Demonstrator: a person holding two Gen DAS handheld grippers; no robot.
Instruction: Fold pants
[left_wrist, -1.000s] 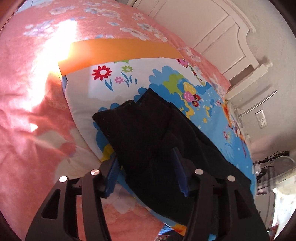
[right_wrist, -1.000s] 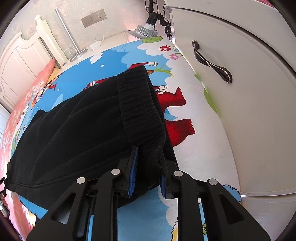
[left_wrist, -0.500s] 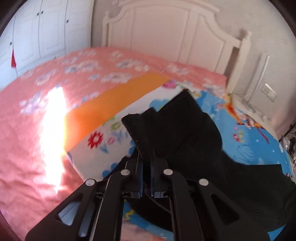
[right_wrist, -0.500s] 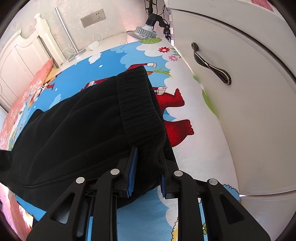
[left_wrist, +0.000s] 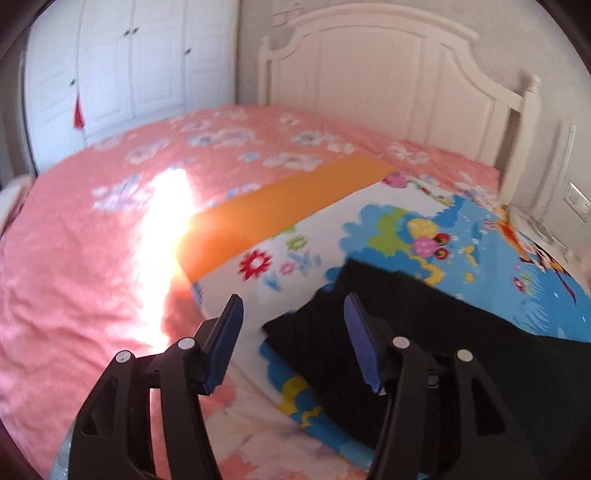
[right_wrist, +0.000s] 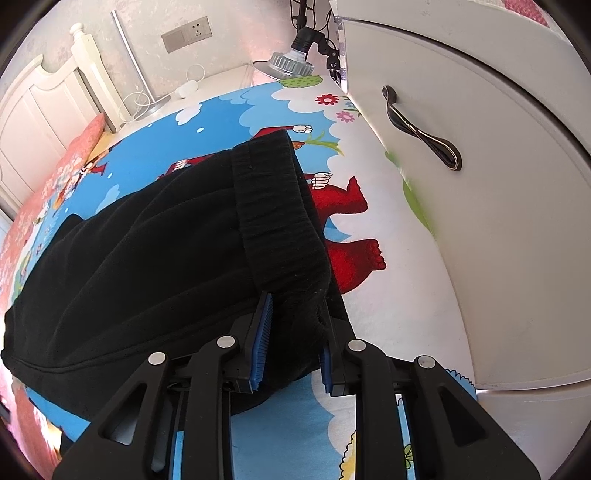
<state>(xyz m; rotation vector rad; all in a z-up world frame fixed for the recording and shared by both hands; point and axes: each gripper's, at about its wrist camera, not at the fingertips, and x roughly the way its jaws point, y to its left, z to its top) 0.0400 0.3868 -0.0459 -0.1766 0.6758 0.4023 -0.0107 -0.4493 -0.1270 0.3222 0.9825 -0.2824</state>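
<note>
Two hand-held grippers are working the black pants (right_wrist: 155, 258), which are lying on the cartoon sheet (right_wrist: 388, 302) over the bed. Right hand-held gripper (right_wrist: 295, 343) is clamping the waistband, likely anchoring it. Left hand-held gripper (left_wrist: 293, 332), fingers apart and empty, is hovering above the folded edge at lower right.

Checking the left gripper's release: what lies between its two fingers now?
In the left wrist view, the left gripper is open; between its fingers show only the cartoon blanket and the black pants' corner, ungripped.
</note>
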